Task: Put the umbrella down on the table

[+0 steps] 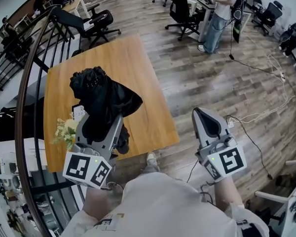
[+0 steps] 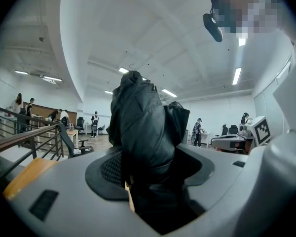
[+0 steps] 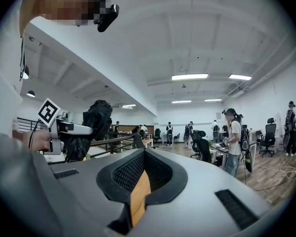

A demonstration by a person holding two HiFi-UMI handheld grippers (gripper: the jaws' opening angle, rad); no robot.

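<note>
A black folded umbrella (image 1: 101, 100) stands upright over the near part of the wooden table (image 1: 123, 63), its crumpled canopy bunched at the top. My left gripper (image 1: 104, 125) is shut on its lower part. In the left gripper view the umbrella (image 2: 143, 132) rises from between the jaws and fills the middle. My right gripper (image 1: 202, 115) hangs to the right of the table over the floor, shut and holding nothing. In the right gripper view only a thin slit shows between its jaws (image 3: 140, 177), and the umbrella (image 3: 89, 127) shows at the left.
A small bunch of pale flowers (image 1: 66, 130) and a white card (image 1: 79, 111) sit at the table's near left. A dark stair railing (image 1: 29, 83) runs along the left. Office chairs (image 1: 89, 21), a standing person (image 1: 219, 14) and floor cables (image 1: 266, 107) lie beyond.
</note>
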